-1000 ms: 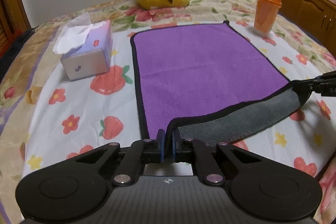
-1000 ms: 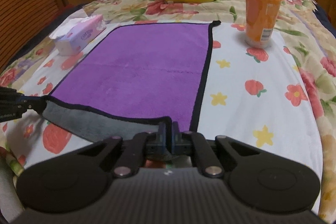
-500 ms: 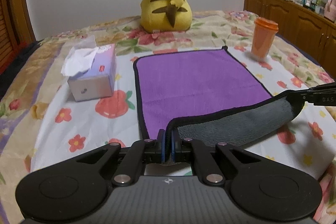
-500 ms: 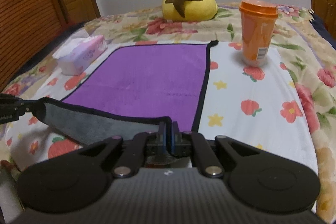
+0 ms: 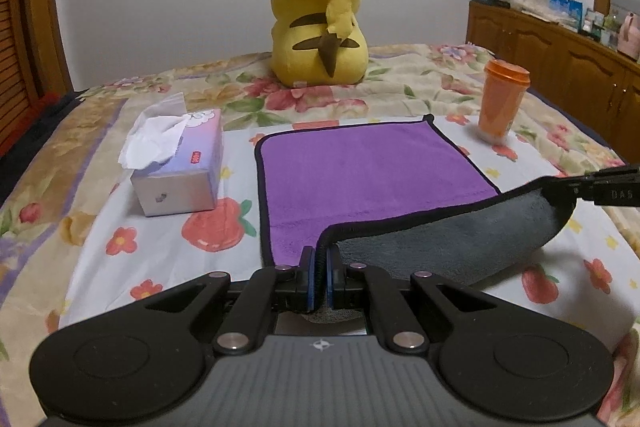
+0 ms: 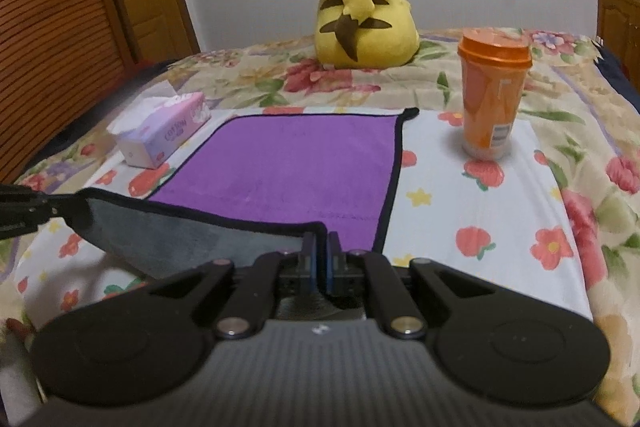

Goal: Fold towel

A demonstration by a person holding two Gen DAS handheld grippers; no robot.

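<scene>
A purple towel (image 5: 360, 171) with a black hem and grey underside lies on the flowered bed; it also shows in the right wrist view (image 6: 296, 163). My left gripper (image 5: 319, 267) is shut on the towel's near left corner. My right gripper (image 6: 320, 255) is shut on the near right corner. Both corners are lifted off the bed, so the near edge hangs between them with its grey underside (image 5: 448, 239) showing. The right gripper shows at the right edge of the left wrist view (image 5: 600, 185), and the left gripper at the left edge of the right wrist view (image 6: 24, 207).
A tissue box (image 5: 180, 171) stands left of the towel. An orange lidded cup (image 5: 502, 99) stands to its far right. A yellow plush toy (image 5: 320, 23) sits beyond the towel's far edge. Wooden cabinets (image 5: 560, 55) line the right wall.
Both grippers have risen with the towel's near corners and tilted up. The near edge hangs higher off the bed and more grey underside shows.
</scene>
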